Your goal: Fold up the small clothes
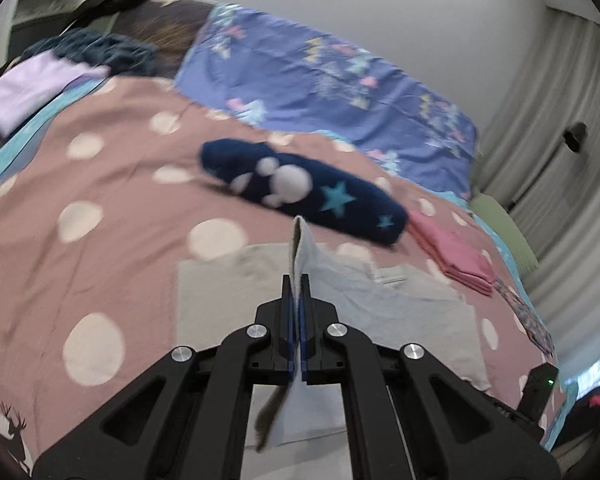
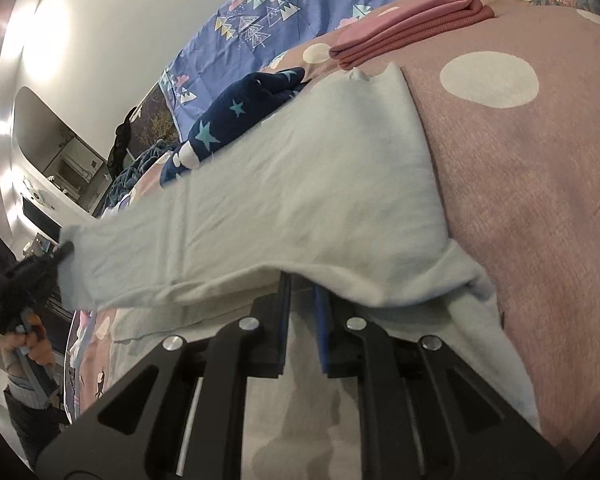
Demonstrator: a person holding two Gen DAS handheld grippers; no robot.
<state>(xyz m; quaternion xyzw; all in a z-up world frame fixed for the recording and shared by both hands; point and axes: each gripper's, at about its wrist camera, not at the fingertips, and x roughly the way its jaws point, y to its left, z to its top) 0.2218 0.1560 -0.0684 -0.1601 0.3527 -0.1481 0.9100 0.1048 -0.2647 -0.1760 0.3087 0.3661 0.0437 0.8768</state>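
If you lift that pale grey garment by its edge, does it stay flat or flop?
Likely floppy: the pale grey garment sags between the left gripper and right gripper. Probably light, since thin pinches hold it up.

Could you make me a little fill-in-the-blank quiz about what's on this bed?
The left tongs are shut on a pale ____ garment.
The navy pouch beyond it bears teal ____.
The folded stack right of the pouch is ____.
The bedspread is pink with white ____.

Missing: grey; stars; pink; dots

A home bedroom: a bed with polka-dot bedspread [image 1: 100, 184], patterned pillow [image 1: 324, 92], curtains [image 1: 560, 184].
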